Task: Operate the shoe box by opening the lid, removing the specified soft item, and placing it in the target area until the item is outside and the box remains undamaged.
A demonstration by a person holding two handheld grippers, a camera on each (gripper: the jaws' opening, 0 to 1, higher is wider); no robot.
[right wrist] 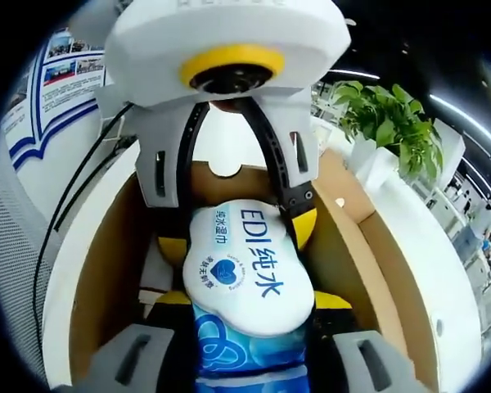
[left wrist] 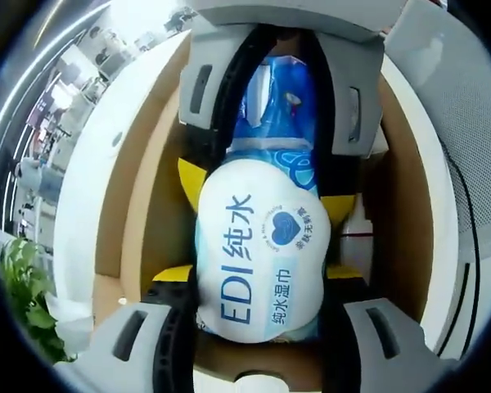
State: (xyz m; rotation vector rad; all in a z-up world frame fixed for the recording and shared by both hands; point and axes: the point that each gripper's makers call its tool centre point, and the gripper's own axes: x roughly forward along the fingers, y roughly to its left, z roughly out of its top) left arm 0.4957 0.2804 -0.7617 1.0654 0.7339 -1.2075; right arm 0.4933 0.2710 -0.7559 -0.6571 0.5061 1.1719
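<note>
right gripper [right wrist: 247, 307] jaws rise from the bottom, yellow tips pressed on both sides of a soft pack of wet wipes [right wrist: 245, 282], white end with blue "edi" print, blue patterned end nearest the camera. left gripper [right wrist: 233, 229] faces in from the top, its yellow tips squeezing the pack's far white end. pack sits over the open shoe box [right wrist: 356, 246], brown cardboard inside, white outer walls. potted plant [right wrist: 389, 123] upper right, poster board [right wrist: 61, 78] upper left.
</note>
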